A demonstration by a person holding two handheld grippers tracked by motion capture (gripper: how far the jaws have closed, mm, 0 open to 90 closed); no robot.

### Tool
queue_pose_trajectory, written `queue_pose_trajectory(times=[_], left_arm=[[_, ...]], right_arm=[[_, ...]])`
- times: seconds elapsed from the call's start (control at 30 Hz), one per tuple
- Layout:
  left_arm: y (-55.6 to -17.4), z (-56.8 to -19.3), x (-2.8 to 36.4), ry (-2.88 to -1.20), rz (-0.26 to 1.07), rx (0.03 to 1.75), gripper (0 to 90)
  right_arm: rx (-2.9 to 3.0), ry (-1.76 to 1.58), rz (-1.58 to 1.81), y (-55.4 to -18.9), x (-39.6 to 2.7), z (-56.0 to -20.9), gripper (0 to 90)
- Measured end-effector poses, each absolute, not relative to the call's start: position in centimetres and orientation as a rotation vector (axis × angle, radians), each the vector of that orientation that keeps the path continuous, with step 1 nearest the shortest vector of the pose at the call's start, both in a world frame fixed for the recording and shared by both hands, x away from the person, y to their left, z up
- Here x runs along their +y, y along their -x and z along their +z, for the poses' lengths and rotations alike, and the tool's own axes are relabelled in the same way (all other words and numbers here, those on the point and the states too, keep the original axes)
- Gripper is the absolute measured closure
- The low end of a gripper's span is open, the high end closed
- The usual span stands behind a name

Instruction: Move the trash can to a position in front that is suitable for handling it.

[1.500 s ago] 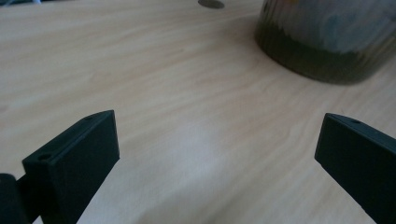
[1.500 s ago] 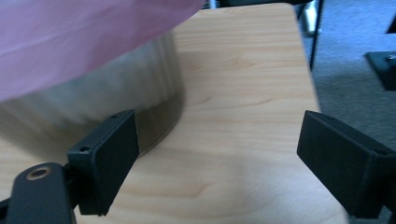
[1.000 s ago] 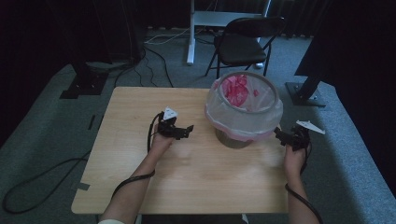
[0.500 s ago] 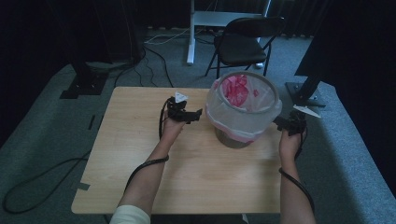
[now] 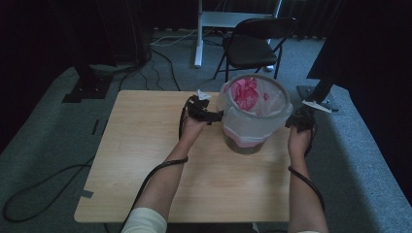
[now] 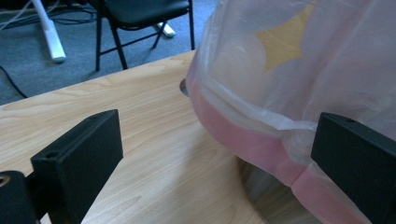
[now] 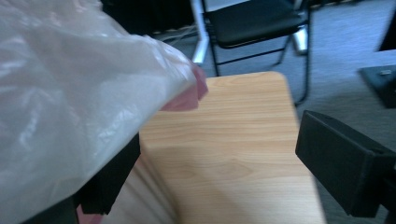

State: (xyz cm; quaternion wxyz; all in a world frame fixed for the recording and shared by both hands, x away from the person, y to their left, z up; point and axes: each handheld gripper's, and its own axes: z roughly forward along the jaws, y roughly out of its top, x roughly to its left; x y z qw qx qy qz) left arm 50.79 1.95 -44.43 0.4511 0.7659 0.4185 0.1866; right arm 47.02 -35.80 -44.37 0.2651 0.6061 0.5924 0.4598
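Overhead, both wide-jawed grippers, left gripper (image 5: pixel 214 116) and right gripper (image 5: pixel 296 121), flank the bin (image 5: pixel 252 114); its bag's pink hem (image 6: pixel 261 144) shows up close.

bin (image 5: pixel 252 138) on bench (image 5: pixel 145 145), right of centre | left gripper (image 5: pixel 210 115) at bin's left | right gripper (image 5: pixel 297 121) at its right | chair (image 5: pixel 255 46) behind bench

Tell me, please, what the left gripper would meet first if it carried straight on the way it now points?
Most likely the plastic bag liner draped over the bin. The left gripper is open, with the liner's pink hem already by one jaw; depth is hard to judge.
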Motion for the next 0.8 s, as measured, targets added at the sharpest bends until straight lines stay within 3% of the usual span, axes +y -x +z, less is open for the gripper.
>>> queue_pose_trajectory(times=[0.37,0.8], left_arm=[[-50.8,-43.9,1.9,-1.917,0.452,1.014,2.2],[-50.0,-43.8,4.9,-1.931,0.452,1.004,2.2]], right_arm=[[1.642,-1.589,1.343,-47.1,-36.3,-44.3,17.6],[1.759,-1.508,1.359,-47.2,-34.3,-44.0,18.5]])
